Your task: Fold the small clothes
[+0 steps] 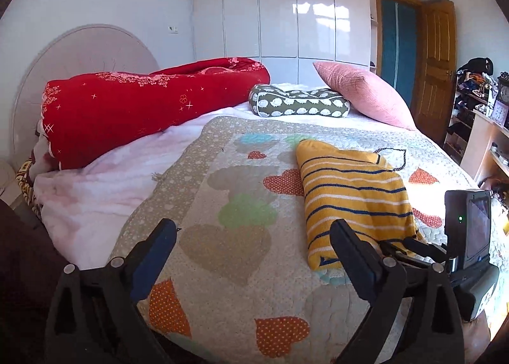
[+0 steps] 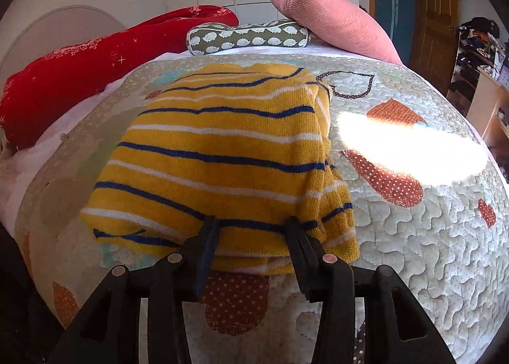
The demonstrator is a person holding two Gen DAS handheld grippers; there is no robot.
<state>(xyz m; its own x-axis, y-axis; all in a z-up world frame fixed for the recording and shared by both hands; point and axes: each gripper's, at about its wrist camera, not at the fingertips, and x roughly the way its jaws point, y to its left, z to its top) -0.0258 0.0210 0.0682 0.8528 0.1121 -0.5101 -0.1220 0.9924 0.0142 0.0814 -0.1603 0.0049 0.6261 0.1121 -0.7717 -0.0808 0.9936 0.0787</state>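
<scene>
A yellow knit sweater (image 1: 350, 198) with blue and white stripes lies folded on the heart-patterned quilt (image 1: 222, 268). My left gripper (image 1: 253, 225) is open wide over bare quilt, left of the sweater, with nothing between its fingers. In the right wrist view the sweater (image 2: 222, 147) fills the middle of the quilt (image 2: 413, 236). My right gripper (image 2: 252, 224) stands partly open with its fingertips on the sweater's near edge. The knit lies flat between the tips and is not bunched. In the left wrist view the right gripper (image 1: 404, 244) sits at the sweater's near right corner.
A rolled red duvet (image 1: 127, 109) lies along the bed's left side. A hedgehog-print cushion (image 1: 296, 103) and a pink pillow (image 1: 362, 93) rest at the far end. Cluttered shelves (image 1: 477, 103) and a wooden door (image 1: 435, 62) stand to the right. Sunlight falls on the quilt (image 2: 413, 147).
</scene>
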